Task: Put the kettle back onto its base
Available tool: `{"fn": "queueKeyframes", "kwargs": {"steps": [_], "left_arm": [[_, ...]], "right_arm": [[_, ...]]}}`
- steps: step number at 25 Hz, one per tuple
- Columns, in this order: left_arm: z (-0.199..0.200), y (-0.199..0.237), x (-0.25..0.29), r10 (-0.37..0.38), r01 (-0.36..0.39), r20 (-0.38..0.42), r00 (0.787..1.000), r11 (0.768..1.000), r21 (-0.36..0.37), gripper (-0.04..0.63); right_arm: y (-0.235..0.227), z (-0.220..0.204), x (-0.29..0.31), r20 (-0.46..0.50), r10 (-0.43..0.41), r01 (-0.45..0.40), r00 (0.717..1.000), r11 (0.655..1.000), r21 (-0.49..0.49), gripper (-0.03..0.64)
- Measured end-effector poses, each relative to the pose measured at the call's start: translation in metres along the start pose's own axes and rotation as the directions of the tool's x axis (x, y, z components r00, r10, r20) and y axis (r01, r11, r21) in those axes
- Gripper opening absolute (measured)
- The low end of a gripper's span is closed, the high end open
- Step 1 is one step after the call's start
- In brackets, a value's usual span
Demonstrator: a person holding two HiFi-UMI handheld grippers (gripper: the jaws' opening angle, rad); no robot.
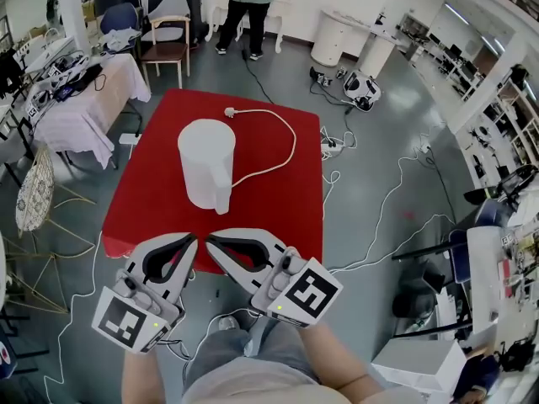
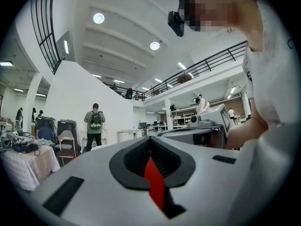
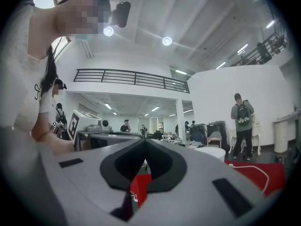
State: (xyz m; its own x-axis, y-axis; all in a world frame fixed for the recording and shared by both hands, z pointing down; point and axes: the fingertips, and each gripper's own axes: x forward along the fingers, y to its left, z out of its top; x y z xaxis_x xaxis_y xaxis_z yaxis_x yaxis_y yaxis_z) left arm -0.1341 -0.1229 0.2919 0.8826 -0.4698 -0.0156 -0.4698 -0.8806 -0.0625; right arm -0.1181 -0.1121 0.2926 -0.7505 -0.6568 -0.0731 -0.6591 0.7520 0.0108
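**Head view.** A white kettle point(image 1: 206, 165) stands upright near the centre of the red table point(image 1: 278, 209), with its handle toward 6 o'clock. A white cord point(image 1: 282, 146) leaves the kettle's foot at 4 o'clock and loops out toward 3 o'clock. It ends in a plug point(image 1: 229, 112) lying at 12 o'clock of the kettle. No separate base can be made out beneath the kettle. The left gripper point(image 1: 190, 242) and the right gripper point(image 1: 212, 242) sit at 6 o'clock of the kettle, over the table's near edge. They are apart from the kettle, with their tips just beside each other.

**Left gripper view.** The jaws are together, tip against tip, with nothing clamped. A strip of red table shows through the slot behind the tips. The right gripper appears at 2 o'clock. A person with a backpack point(image 2: 95, 125) stands at 10 o'clock, well apart.

**Right gripper view.** The jaws are together at the tips and hold nothing. The kettle's white top shows at 3 o'clock, with the cord lying on the red table beyond it at 4 o'clock. The left gripper shows at 9 o'clock
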Motion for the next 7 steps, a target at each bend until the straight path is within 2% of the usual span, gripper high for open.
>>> {"fn": "queueKeyframes", "kwargs": {"steps": [7], "left_arm": [[0.0, -0.007, -0.008, -0.009, 0.009, 0.007, 1.0, 1.0, 0.005, 0.011]], "right_arm": [[0.011, 0.0, -0.002, -0.004, 0.001, -0.001, 1.0, 1.0, -0.014, 0.008]]}}
